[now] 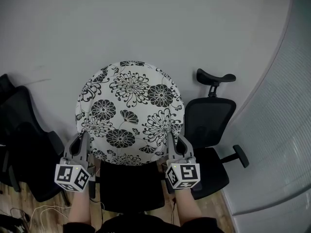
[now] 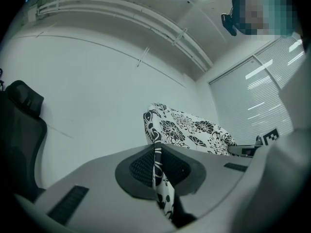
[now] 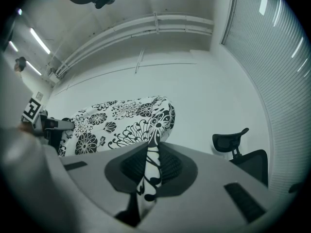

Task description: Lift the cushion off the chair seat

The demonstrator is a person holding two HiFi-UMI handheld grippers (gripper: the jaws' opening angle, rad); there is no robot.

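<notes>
Black-and-white cushion: a round fabric cushion printed with black flowers on white [image 1: 129, 113] hangs in the middle of the scene, its patterned face turned up toward the head view and a pale wall beyond it.
Chair seat: the black padded chair seat [image 1: 130, 186] lies near, below the cushion's near edge and between the two hands. The cushion looks raised clear of it, though its near rim hides the exact gap.
Left gripper: the grey hand-held left gripper [image 1: 82, 141] is pinched tight on the near-left rim. In the left gripper view, the ribbed dark pads [image 2: 141, 168] press a thin fold of the printed cloth from both sides, with nothing but cloth between them.
Right gripper: the matching right gripper [image 1: 171, 141] is clamped the same way on the near-right rim, and a strip of the floral fabric runs down between its pads.
Why held so: I judge that two grips set well apart on the rim spread the load, so the soft disc stays flat instead of folding or swinging.
Marker cubes: one white cube with black squares sits at the near end of each gripper.
Neighbours: a black mesh office chair with a headrest [image 1: 209, 118] stands to the right, and another dark chair [image 1: 29, 144] to the left.
Stage: the lift appears largely done.
</notes>
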